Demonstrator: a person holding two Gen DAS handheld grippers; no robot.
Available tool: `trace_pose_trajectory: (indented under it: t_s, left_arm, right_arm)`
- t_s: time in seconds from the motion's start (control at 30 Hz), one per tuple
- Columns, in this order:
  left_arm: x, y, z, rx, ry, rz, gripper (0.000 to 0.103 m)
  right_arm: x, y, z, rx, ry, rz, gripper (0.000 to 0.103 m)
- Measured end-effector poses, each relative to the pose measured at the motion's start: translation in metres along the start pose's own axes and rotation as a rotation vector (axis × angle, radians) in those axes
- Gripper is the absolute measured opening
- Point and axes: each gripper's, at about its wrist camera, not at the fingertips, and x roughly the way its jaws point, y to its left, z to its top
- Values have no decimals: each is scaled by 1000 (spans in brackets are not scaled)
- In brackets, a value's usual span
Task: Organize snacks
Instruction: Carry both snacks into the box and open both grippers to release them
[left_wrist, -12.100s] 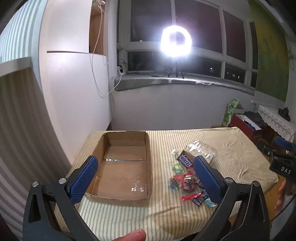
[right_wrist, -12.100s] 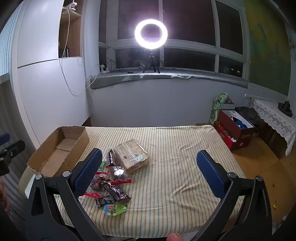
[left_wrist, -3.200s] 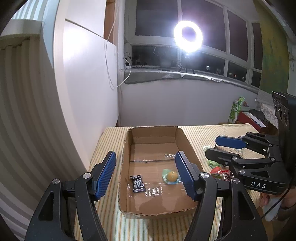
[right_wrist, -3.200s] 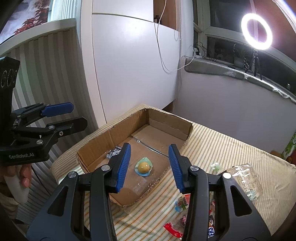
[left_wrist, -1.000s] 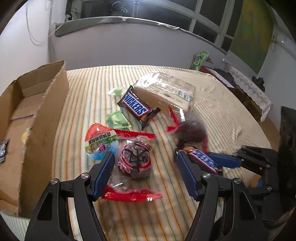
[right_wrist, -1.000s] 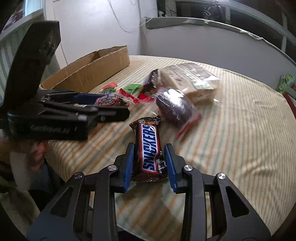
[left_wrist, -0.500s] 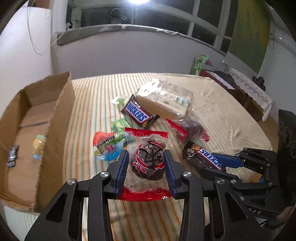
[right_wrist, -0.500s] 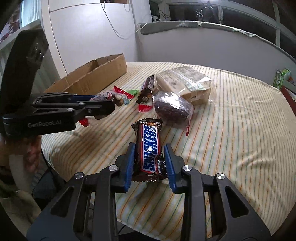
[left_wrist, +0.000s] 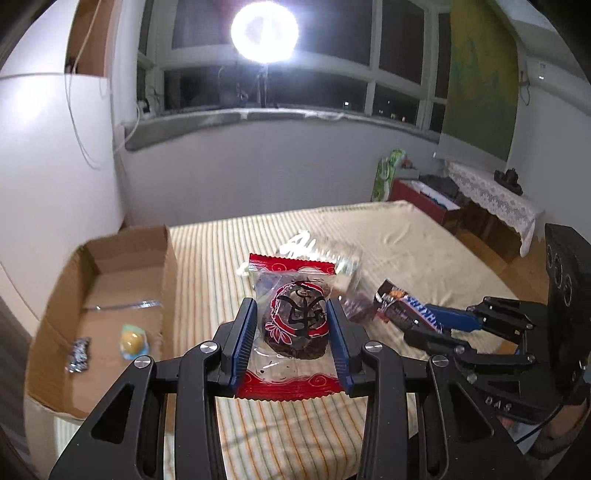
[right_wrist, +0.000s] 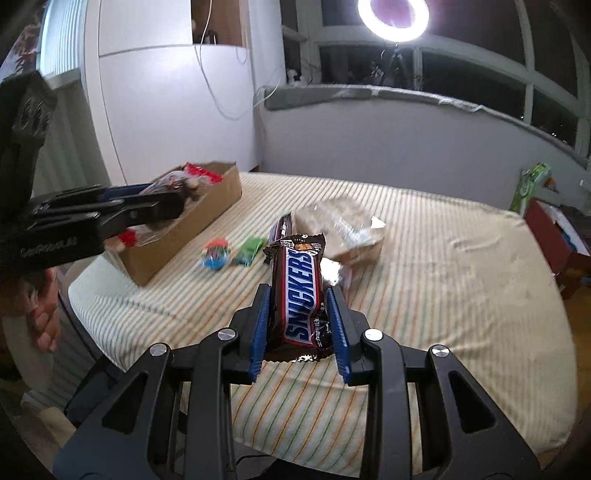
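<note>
Now the left gripper (left_wrist: 291, 334) clamps a red-wrapped dark pastry (left_wrist: 295, 325) clear above the striped tabletop (left_wrist: 406, 243), beside the cardboard box (left_wrist: 166, 266) at its left edge. Beside it, the right gripper (right_wrist: 300, 325) pinches a Snickers bar (right_wrist: 301, 291) off the cloth. A clear cracker pack (right_wrist: 347, 229) lies mid-tabletop; a wrapped jelly cup (left_wrist: 131, 341) sits in the box.

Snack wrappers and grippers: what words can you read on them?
"SNICKERS": on the bar in the right gripper.
"DAS": on the right gripper's body, seen in the left view.
Left gripper's body lettering: blurred.
Red cake wrapper: a black brush sign, unreadable.
</note>
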Motion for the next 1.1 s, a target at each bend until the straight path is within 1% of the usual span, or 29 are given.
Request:
trace_pose_trajectory:
  t_s: [0.23,0.5,0.73,0.97,1.1]
  left_arm:
    - [-27,4,8,12,-71,7,36]
    - [-57,23,11,-1,-141,31,36]
    - [-83,55,9,-43,-188,74,36]
    - [-100,86,3,-85,-216,130,36]
    - [-107,100,-1,-112,-226,154,36]
  right_arm:
    - [-23,13,25,-34,-51,-40,32]
    - [-34,46,48,-96,-89,-36,32]
    - [-21,84,67,-160,-93,1,32]
    - [-11,121,80,-210,-101,40,32]
    - [-4,135,86,-231,-105,62,32]
